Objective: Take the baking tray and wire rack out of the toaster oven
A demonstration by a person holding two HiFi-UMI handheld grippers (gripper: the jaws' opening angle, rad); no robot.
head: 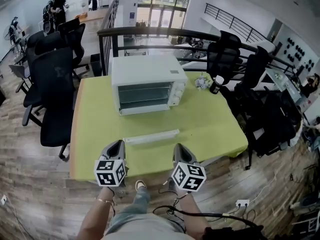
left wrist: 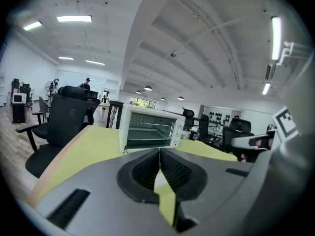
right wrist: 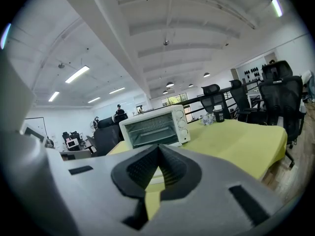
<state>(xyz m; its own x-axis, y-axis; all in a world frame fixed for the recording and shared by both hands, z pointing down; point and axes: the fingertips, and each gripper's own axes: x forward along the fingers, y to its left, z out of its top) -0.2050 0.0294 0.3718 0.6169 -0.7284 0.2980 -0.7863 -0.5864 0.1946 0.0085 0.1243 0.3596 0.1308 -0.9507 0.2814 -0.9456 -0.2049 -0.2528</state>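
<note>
A white toaster oven (head: 148,84) stands at the far middle of the yellow-green table (head: 210,129), its front facing me and its door seemingly folded down. Wire shelves (head: 145,91) show inside; I cannot tell the baking tray from the rack. Both gripper views show the oven straight ahead (left wrist: 149,130) (right wrist: 152,127). A long pale flat strip (head: 151,136) lies on the table between the oven and me. My left gripper (head: 120,144) (left wrist: 159,154) and right gripper (head: 178,147) (right wrist: 158,149) hover side by side over the table's near edge, just short of the strip. Both are shut and hold nothing.
Black office chairs (head: 52,89) line the left side and more (head: 225,54) crowd the right. A dark bottle (head: 216,85) and crumpled paper (head: 202,81) sit right of the oven. A black railing (head: 150,32) runs behind the table. People stand far back left (head: 59,6).
</note>
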